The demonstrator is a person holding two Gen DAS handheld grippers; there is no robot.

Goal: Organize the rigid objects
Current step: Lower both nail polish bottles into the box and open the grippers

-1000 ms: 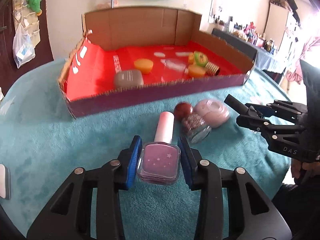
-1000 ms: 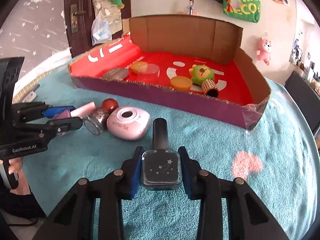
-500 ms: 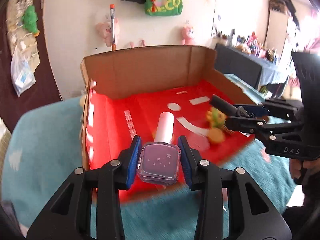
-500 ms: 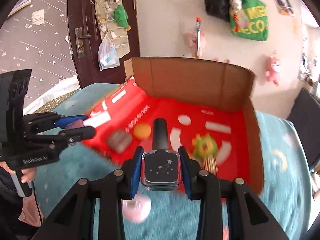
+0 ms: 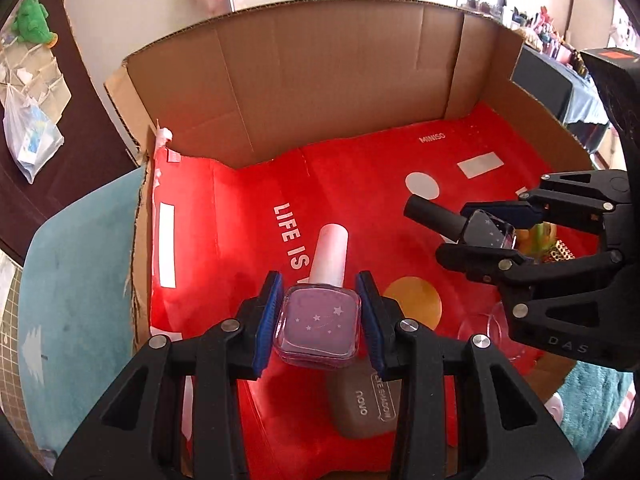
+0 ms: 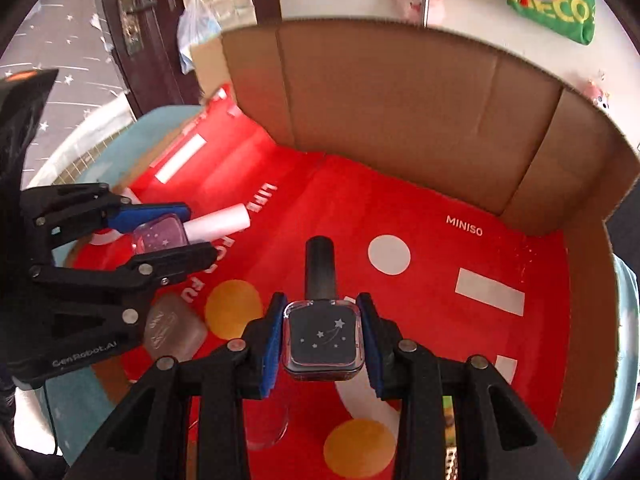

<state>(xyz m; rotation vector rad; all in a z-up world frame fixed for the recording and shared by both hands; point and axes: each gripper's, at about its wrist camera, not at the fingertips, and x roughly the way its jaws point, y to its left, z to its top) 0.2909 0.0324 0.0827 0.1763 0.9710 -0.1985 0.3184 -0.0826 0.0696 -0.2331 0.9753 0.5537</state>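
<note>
you are holding a purple bottle (image 5: 318, 326) in your left tool (image 5: 319, 312) and a black bottle (image 6: 323, 338) in your right tool (image 6: 322, 330), both squeezed tight over the red box (image 5: 360, 92), so next you are lowering them and letting go.

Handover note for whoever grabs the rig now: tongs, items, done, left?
Left tongs: shut on the lilac polish bottle, above the box's red floor.
Right tongs: shut on the black polish bottle, also over the box.
Done: brown case and orange discs already lie in the box.
Left: set both bottles down inside and release.
</note>
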